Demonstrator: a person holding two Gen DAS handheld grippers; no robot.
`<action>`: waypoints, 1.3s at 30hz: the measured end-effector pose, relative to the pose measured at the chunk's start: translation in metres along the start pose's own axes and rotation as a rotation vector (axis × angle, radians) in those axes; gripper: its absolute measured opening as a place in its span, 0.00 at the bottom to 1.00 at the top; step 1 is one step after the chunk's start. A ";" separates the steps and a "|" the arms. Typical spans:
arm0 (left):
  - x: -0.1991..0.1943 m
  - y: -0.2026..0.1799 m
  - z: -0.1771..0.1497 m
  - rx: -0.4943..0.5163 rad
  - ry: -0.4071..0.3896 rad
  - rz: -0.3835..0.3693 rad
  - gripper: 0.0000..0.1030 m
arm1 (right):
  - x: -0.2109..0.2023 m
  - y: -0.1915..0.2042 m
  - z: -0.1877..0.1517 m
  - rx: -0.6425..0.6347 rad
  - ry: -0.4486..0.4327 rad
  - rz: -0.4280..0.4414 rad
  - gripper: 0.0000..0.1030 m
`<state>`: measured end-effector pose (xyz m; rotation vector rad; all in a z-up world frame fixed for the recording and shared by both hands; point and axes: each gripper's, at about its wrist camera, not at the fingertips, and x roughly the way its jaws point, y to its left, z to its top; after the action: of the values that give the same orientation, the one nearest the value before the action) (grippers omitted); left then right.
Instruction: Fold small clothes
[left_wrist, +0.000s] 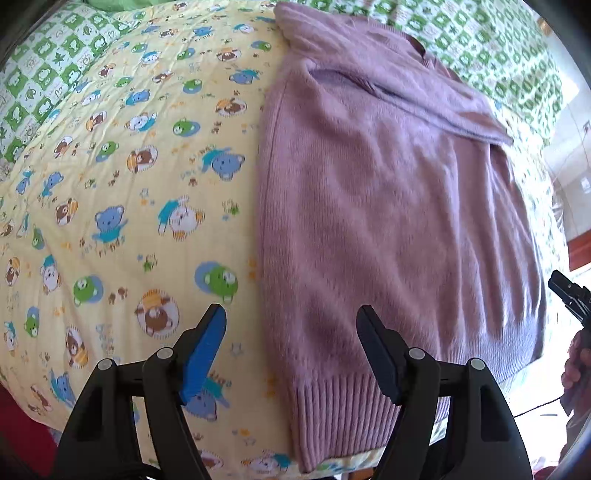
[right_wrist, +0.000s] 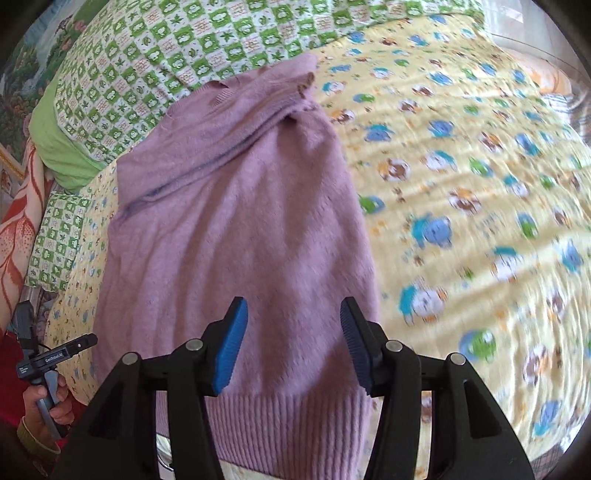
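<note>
A mauve knit sweater (left_wrist: 388, 203) (right_wrist: 240, 221) lies flat on the bed, ribbed hem toward me, with its sleeves folded across the chest near the collar. My left gripper (left_wrist: 291, 314) hovers open over the sweater's left edge just above the hem; one finger is over the quilt, the other over the knit. My right gripper (right_wrist: 293, 306) stands open above the lower part of the sweater, just above the ribbed hem, with nothing pinched between its blue pads. Neither gripper holds any cloth.
A yellow quilt with cartoon bears (left_wrist: 129, 184) (right_wrist: 461, 184) covers the bed. A green checked blanket (right_wrist: 184, 48) (left_wrist: 480, 44) and a green pillow (right_wrist: 62, 144) lie beyond the collar. The bed's near edge runs just below the hem. A hand (right_wrist: 48, 402) grips the other tool's handle.
</note>
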<state>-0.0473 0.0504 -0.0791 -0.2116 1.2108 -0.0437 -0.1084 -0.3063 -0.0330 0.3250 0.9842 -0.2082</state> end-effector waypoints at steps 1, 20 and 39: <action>0.000 0.001 -0.004 0.001 0.007 -0.001 0.71 | -0.001 -0.003 -0.004 0.004 0.004 -0.004 0.52; 0.006 0.003 -0.052 -0.011 0.078 -0.049 0.78 | -0.014 -0.030 -0.051 0.064 0.035 -0.026 0.52; 0.022 -0.024 -0.033 0.041 0.040 -0.145 0.23 | -0.003 -0.034 -0.058 0.130 0.031 0.059 0.52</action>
<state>-0.0685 0.0193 -0.1056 -0.2634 1.2320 -0.2003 -0.1657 -0.3169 -0.0658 0.4766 0.9923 -0.2142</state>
